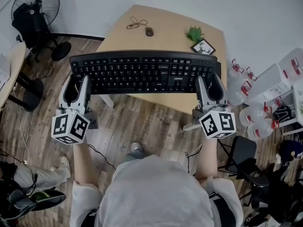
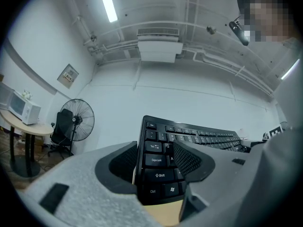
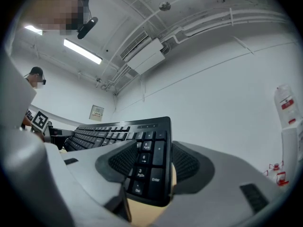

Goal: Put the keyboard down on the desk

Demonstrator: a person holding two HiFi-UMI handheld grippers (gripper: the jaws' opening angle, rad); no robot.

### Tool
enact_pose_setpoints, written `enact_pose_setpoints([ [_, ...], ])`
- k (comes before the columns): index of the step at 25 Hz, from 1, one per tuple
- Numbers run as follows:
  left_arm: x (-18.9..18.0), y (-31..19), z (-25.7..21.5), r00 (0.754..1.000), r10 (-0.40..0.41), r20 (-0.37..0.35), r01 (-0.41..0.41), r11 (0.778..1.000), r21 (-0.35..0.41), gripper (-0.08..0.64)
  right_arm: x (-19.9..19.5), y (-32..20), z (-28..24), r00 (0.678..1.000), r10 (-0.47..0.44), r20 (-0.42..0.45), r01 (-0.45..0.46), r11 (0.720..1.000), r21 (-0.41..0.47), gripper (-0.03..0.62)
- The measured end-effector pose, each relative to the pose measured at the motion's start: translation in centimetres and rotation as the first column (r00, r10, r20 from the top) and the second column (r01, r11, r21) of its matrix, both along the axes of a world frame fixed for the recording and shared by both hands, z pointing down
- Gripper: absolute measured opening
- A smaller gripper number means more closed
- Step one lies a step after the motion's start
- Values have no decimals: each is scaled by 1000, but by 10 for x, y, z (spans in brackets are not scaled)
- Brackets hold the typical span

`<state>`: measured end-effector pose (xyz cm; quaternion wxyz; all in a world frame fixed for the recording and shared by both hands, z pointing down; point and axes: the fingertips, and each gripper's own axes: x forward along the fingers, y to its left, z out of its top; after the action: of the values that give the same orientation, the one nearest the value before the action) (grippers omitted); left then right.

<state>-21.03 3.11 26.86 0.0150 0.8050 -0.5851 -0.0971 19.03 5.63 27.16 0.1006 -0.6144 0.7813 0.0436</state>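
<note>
Head view: left gripper (image 1: 78, 82) and right gripper (image 1: 209, 82) pinch keyboard (image 1: 142, 73) ends; desk (image 1: 163, 32) partly hidden.

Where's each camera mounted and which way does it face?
Head view: on the person's head, facing steeply down at black plastic keyboard and light wooden desk; forearms, left gripper, right gripper show.
Left gripper view: on that gripper, facing up along its jaws, shut on the keyboard's Caps Lock end.
Right gripper view: likewise, jaws on the numpad end.
Shared: keyboard, white wall.
</note>
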Motion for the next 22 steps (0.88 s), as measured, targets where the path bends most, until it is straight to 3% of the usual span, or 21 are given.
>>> enact_pose_setpoints([
  [9,-51,-62,4,999,34,-11,-34,999,-5,238,-52,-48,1,999,40,-5,-40,999,-5,221],
  [22,-59,-116,16,998,49,-44,-50,998,-25,237,-61,-94,-2,997,57,-44,-58,998,-19,219],
])
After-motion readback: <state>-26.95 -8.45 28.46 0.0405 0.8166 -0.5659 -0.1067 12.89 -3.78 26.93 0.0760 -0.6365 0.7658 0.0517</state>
